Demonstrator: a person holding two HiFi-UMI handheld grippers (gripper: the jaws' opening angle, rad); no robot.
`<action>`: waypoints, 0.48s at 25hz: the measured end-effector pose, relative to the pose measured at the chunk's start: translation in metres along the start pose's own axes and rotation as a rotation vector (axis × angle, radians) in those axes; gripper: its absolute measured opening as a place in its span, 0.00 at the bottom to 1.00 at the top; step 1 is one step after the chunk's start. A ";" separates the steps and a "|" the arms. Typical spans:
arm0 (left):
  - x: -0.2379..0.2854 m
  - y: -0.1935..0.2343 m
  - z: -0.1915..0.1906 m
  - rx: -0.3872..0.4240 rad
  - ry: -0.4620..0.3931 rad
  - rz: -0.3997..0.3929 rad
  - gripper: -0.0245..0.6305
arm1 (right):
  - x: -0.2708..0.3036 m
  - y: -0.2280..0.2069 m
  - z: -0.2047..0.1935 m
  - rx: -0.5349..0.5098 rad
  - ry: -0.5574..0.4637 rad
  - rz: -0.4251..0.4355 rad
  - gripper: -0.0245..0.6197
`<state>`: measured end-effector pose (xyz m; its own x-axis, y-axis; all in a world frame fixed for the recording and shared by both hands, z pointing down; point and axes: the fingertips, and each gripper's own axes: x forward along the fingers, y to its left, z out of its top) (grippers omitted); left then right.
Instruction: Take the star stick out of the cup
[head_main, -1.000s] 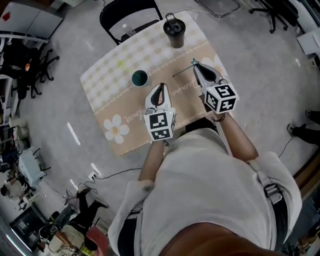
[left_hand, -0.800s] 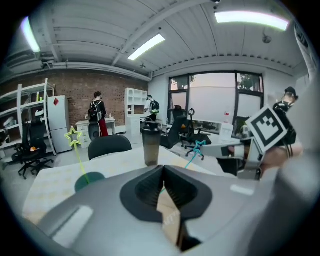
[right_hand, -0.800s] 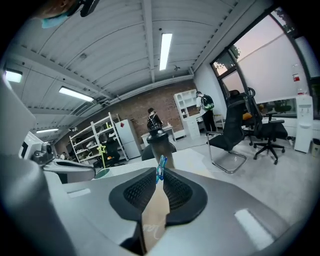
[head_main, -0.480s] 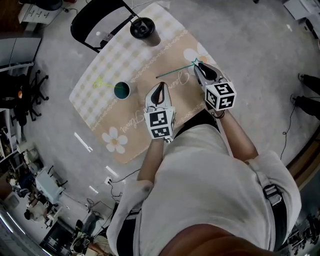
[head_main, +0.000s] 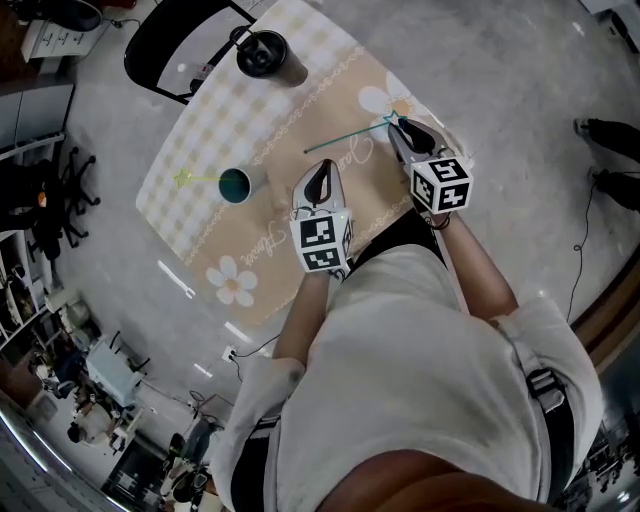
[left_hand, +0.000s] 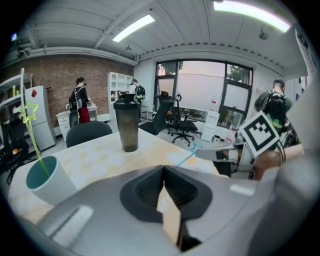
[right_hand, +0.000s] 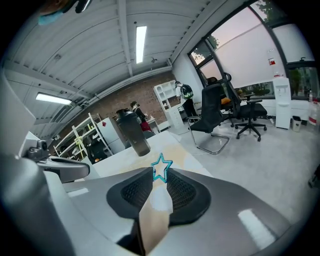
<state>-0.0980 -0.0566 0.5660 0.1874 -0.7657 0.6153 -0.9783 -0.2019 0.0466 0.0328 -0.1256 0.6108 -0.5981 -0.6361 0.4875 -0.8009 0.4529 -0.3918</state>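
One dark tumbler (head_main: 264, 55) stands beyond the cup (head_main: 236, 186).

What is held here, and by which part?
Nothing is gripped. The right gripper has just been opening its jaws around the star end of the blue star stick; the left gripper is shut and empty.

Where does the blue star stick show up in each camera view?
Head view: blue star stick runs across the table, right of centre, its star at the right gripper, whose jaws have just been opening.
Left gripper view: right of centre, on the tabletop.
Right gripper view: its star is at centre, between the parted jaws.
Shared landmark: dark tumbler.
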 end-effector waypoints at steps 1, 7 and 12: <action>0.002 0.000 -0.002 -0.002 0.004 -0.001 0.04 | 0.001 -0.002 -0.003 0.000 0.007 -0.004 0.18; 0.003 0.002 -0.008 -0.004 0.012 0.001 0.04 | 0.006 -0.012 -0.018 -0.045 0.075 -0.062 0.20; -0.009 0.010 0.000 -0.016 -0.012 0.024 0.04 | 0.004 -0.016 -0.017 -0.109 0.113 -0.106 0.33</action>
<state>-0.1093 -0.0518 0.5612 0.1645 -0.7778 0.6067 -0.9838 -0.1735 0.0443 0.0422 -0.1248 0.6326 -0.5051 -0.6123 0.6082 -0.8540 0.4563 -0.2498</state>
